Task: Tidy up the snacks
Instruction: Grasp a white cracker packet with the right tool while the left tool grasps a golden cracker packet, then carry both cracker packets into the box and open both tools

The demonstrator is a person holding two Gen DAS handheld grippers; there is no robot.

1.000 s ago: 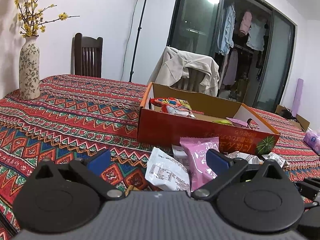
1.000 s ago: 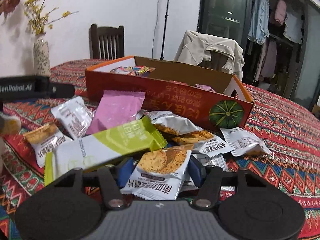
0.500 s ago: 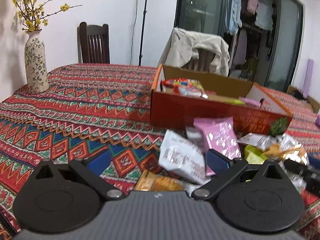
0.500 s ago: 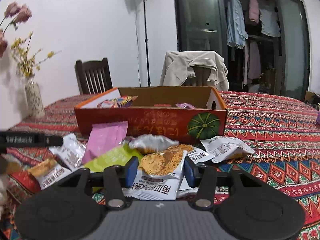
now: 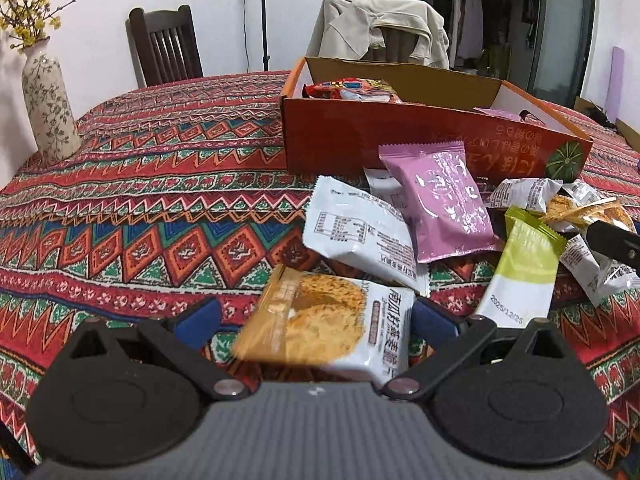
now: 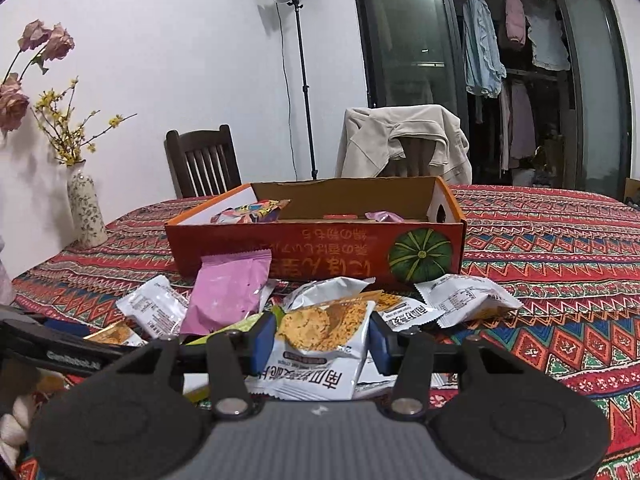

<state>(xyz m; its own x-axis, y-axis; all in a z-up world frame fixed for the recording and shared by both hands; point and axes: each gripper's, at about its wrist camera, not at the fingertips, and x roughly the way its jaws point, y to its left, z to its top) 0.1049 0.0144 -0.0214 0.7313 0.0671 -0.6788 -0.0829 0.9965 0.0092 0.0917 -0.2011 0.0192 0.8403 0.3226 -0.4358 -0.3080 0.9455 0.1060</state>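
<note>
right jaws have just been closing, now clamped on a cracker packet [image 6: 324, 344] (lower edge hidden); left jaws spread around another packet [image 5: 332, 324]. one orange box [image 6: 320, 252], contents half-hidden, on worktop [image 6: 560, 240].

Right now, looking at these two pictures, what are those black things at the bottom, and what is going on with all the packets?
There is no robot: a person holds a two-finger gripper in each hand, and each carries a camera looking forward along its fingers. The black shapes are the grippers themselves.

In the left view, the left gripper stands open around a cracker packet without squeezing it.

In the right view, the right gripper has just been closing, and its blue pads now press on another cracker packet.

Both look across a table with a patterned cloth. On it lie loose snacks, among them a pink packet and a green-and-white bar, in front of an orange box already holding some snacks. A vase stands at the far left.
</note>
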